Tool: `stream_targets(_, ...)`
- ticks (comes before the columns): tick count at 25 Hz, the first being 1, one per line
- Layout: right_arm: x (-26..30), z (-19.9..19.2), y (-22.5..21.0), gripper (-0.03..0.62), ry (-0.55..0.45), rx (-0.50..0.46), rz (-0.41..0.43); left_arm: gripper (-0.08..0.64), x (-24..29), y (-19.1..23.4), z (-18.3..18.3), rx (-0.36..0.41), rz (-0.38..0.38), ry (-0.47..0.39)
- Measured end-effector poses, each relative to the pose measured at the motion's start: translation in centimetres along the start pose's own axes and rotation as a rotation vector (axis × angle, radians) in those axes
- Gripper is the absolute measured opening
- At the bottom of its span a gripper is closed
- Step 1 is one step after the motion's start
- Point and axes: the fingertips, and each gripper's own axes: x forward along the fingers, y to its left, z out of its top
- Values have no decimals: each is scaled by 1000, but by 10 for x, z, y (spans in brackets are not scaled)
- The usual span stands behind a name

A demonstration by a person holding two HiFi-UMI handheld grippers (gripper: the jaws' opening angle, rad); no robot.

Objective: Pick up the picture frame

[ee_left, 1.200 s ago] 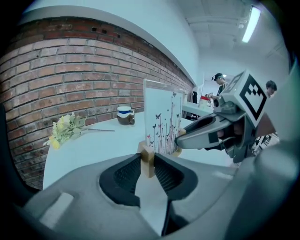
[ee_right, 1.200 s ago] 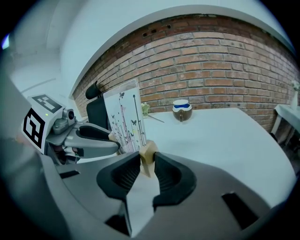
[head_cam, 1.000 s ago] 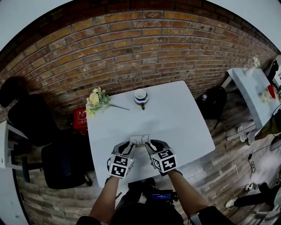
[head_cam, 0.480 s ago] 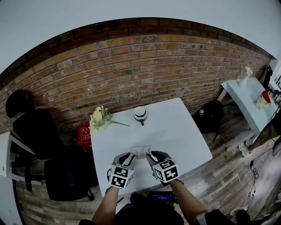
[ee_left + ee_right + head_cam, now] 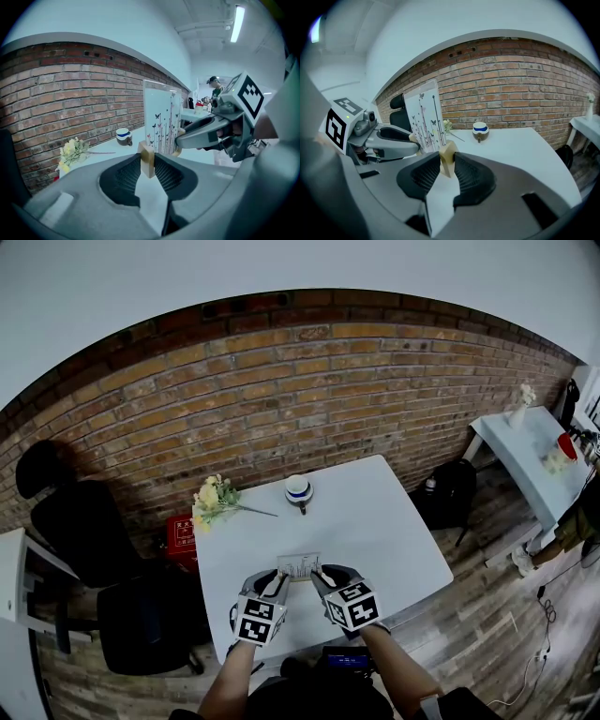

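The picture frame (image 5: pixel 299 566) is a clear upright pane printed with butterflies and stems (image 5: pixel 161 117) (image 5: pixel 425 117), standing on two small wooden feet. It hangs above the white table (image 5: pixel 375 521), held from both sides. My left gripper (image 5: pixel 147 161) (image 5: pixel 278 577) is shut on the left wooden foot (image 5: pixel 147 159). My right gripper (image 5: pixel 447 161) (image 5: pixel 318 576) is shut on the right wooden foot (image 5: pixel 448 157). Each gripper shows in the other's view, at the frame's far end.
A blue-banded cup (image 5: pixel 299 489) on a saucer and a bunch of yellow flowers (image 5: pixel 215 496) lie at the table's far edge by the brick wall. Black chairs (image 5: pixel 84 531) stand left, a red box (image 5: pixel 180 529) on the floor, a second table (image 5: pixel 530 442) at right.
Both grippers have lifted the picture frame off the table and now hold it still; the head view has tilted up, showing more wall.
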Motion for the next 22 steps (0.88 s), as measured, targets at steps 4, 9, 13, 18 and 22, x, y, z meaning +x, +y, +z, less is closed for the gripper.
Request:
stream_targets(4, -2, -6, -2, 103, 10, 12, 14, 98, 1, -6, -3, -7, 4, 11)
stream_targets(9, -10, -14, -7, 103, 16, 15, 32, 98, 1, -18, -5, -15, 14, 22)
stream_targets(13, -17, -22, -9, 103, 21, 16, 59, 98, -1, -29, -8, -20, 35, 31)
stream_targets(18, -22, -34, -6, 103, 33, 14, 105, 98, -7, -41, -18, -37, 70, 52)
stream_targets(22, -27, -47, 3, 103, 46, 21, 122, 98, -16, -49, -30, -50, 84, 68)
